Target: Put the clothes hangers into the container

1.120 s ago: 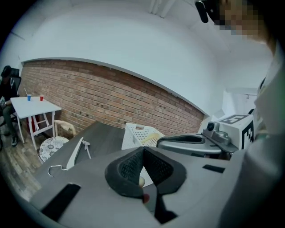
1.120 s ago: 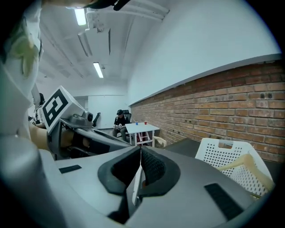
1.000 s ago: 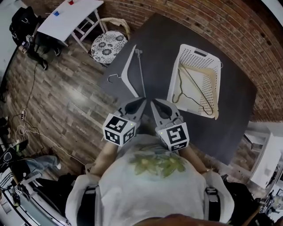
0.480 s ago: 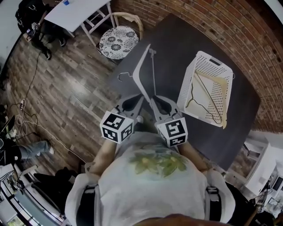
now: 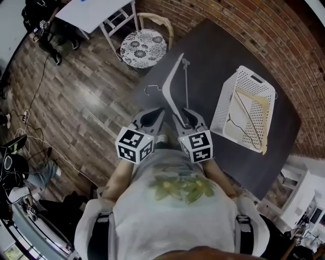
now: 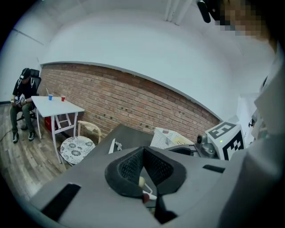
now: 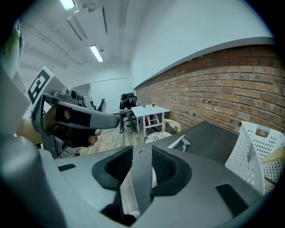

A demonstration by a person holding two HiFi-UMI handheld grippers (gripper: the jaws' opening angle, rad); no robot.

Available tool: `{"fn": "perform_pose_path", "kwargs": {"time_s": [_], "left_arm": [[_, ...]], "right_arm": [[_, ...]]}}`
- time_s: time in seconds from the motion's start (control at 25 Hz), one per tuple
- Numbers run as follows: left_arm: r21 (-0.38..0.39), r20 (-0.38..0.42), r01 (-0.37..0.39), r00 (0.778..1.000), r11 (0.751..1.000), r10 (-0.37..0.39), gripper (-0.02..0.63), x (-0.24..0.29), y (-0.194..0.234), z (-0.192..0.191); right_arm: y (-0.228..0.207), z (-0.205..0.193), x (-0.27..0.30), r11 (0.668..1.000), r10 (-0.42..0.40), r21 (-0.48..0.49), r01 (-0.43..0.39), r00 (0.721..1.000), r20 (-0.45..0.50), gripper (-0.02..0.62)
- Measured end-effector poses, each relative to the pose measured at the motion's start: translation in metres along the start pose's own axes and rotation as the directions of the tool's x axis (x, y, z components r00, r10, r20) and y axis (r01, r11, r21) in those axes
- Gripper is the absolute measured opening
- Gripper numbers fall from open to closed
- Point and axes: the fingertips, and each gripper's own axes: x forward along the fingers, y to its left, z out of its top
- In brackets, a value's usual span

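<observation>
A white clothes hanger [image 5: 172, 84] with a metal hook lies on the dark table [image 5: 213, 66], its near end pointing at me. My right gripper [image 5: 182, 112] sits at that near end. Its jaws have just been opening and now stand apart. The hanger's near arm [image 7: 127, 196] runs between them unpressed, with the hook [image 7: 143, 152] ahead. My left gripper [image 5: 155, 114] hangs beside it at the table's near edge, its tips together and nothing in them. To the right stands a white perforated basket [image 5: 223, 101] holding a wooden hanger [image 5: 254, 109].
A round patterned chair [image 5: 143, 48] stands off the table's far left corner, with a white table [image 5: 96, 12] beyond it. A brick wall [image 5: 284, 45] runs behind the dark table. Cables lie on the wooden floor [image 5: 76, 101] at left.
Both grippers have come forward to the near end of the white hanger. The right gripper's jaws were together and now stand apart around the hanger's arm.
</observation>
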Motion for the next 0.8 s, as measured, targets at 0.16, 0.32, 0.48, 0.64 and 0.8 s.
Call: {"fn": "perform_pose_path", "kwargs": {"time_s": [0.16, 0.32, 0.48, 0.64, 0.8], "left_arm": [[-0.012, -0.005, -0.009, 1.000, 1.000, 0.009, 0.029, -0.003, 0.014, -0.002], [-0.021, -0.009, -0.011, 1.000, 1.000, 0.011, 0.029, -0.001, 0.024, -0.002], [-0.033, -0.023, -0.018, 1.000, 0.999, 0.017, 0.029, 0.001, 0.034, -0.005], [-0.043, -0.030, -0.033, 0.999, 0.999, 0.032, 0.029, 0.002, 0.043, -0.005], [-0.053, -0.037, -0.053, 0.998, 0.997, 0.051, 0.029, 0.003, 0.053, -0.005]], "right_arm": [[0.002, -0.007, 0.019, 1.000, -0.004, -0.010, 0.004, 0.999, -0.042, 0.135], [0.000, -0.016, 0.041, 1.000, 0.001, -0.015, -0.003, 0.995, -0.097, 0.158], [-0.006, -0.030, 0.063, 1.000, -0.007, -0.011, 0.005, 0.990, -0.144, 0.161], [-0.013, -0.047, 0.080, 1.000, -0.008, -0.017, 0.005, 0.981, -0.193, 0.161], [-0.018, -0.066, 0.098, 1.000, -0.001, -0.014, -0.002, 0.972, -0.237, 0.164]]}}
